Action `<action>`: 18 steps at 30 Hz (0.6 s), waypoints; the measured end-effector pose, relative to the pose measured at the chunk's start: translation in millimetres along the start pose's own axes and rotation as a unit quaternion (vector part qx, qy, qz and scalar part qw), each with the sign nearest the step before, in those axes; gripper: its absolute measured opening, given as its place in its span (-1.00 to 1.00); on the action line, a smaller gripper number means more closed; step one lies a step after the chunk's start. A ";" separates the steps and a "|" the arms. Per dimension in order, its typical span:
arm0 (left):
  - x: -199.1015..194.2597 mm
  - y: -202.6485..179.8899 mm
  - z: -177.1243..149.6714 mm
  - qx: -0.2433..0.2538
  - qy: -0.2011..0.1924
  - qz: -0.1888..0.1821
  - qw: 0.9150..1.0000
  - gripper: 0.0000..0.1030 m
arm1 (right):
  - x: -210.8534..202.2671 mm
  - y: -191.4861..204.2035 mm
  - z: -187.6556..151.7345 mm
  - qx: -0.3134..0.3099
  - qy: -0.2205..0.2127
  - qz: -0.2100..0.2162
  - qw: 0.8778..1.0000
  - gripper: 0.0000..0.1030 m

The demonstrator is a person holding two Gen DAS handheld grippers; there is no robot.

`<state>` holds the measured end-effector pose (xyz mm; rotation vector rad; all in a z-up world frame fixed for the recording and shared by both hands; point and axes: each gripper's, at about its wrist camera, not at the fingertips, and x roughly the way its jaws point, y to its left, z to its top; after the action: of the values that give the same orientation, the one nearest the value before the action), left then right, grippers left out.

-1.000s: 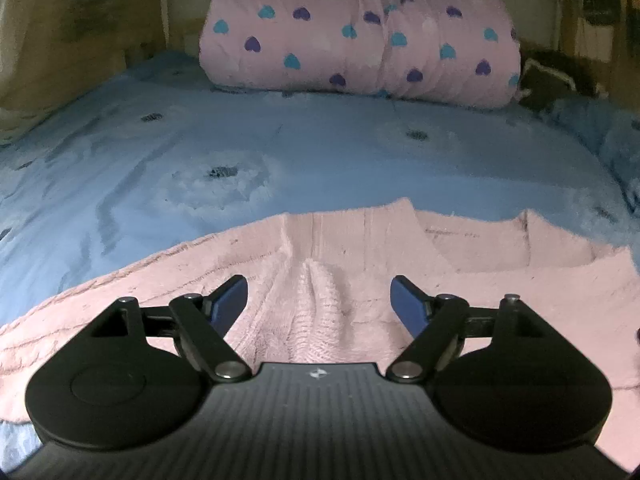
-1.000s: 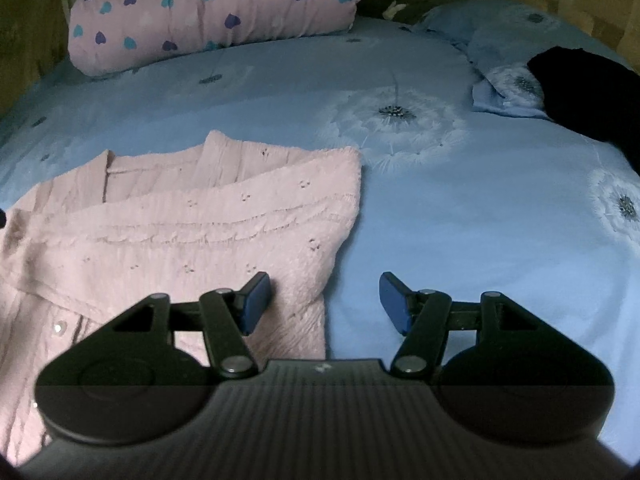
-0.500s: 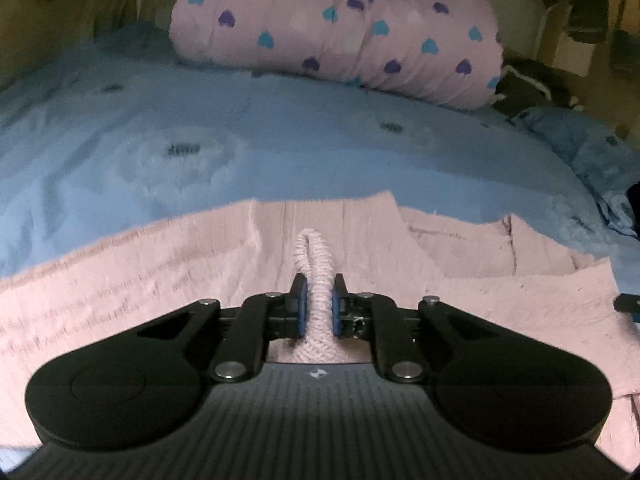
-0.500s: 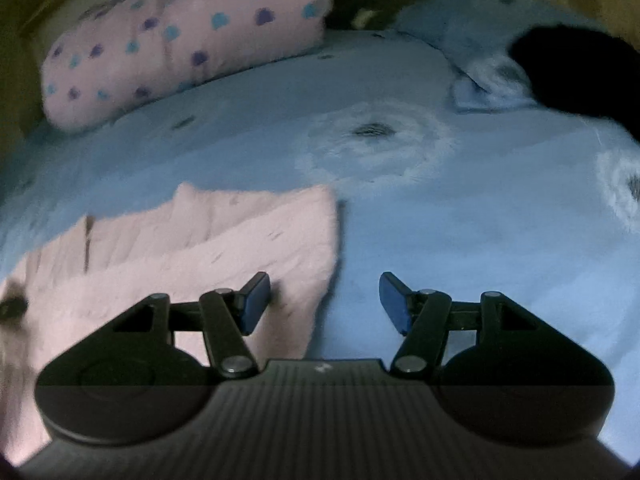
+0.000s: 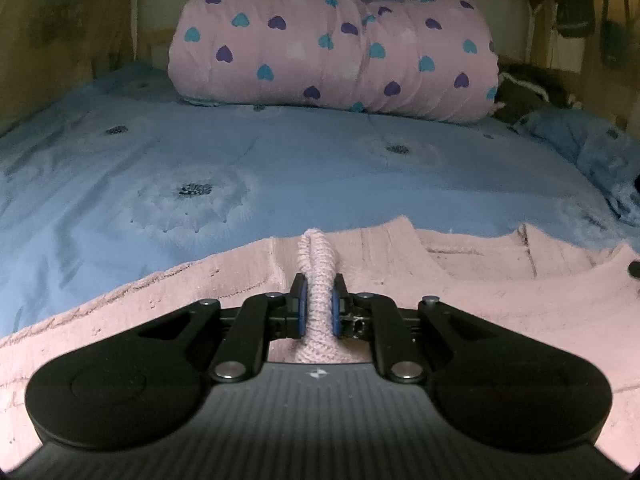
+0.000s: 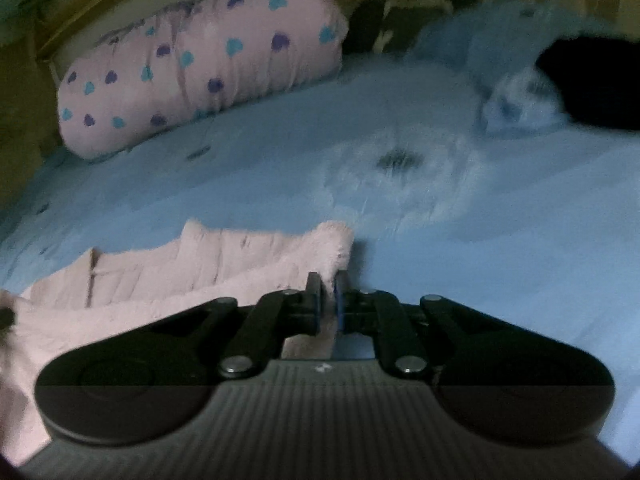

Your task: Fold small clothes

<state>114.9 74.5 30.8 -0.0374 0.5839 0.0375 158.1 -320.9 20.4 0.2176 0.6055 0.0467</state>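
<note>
Blue dandelion-print bedding [image 5: 280, 168] stretched ahead of us to a heart-patterned quilt roll [image 5: 332, 48], and the pink knitted cardigan [image 5: 500, 292] lay flat on it at the near edge. Half a second before, our right gripper [image 6: 328, 300] had stood open beside the garment's side edge; its jaws had just closed, pinching that edge. Our left gripper [image 5: 319, 306], shut half a second sooner, was clamped on a raised ridge of knit. With both holds made, we judged the cardigan ready to lift and fold.
</note>
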 end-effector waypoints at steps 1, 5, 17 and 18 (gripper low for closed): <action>5.0 -1.2 -2.9 0.007 0.011 0.002 1.000 -0.71 | -2.0 2.1 0.7 -0.010 -0.011 -0.008 1.000 -0.81; 17.4 -1.5 -14.8 0.019 0.032 0.023 0.999 -0.48 | 10.1 5.2 -4.7 -0.045 0.011 -0.026 0.999 -0.77; -28.8 20.9 2.8 -0.013 0.049 0.084 0.995 0.52 | -11.5 10.8 4.1 -0.038 0.020 -0.029 0.999 -0.04; -37.6 26.0 5.4 -0.019 0.053 0.090 0.994 0.53 | -16.7 11.5 5.6 -0.038 0.019 -0.023 0.999 -0.02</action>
<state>85.4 99.8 55.4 -0.0231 0.6916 0.2229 147.8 -312.5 36.7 0.1295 0.6452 0.0287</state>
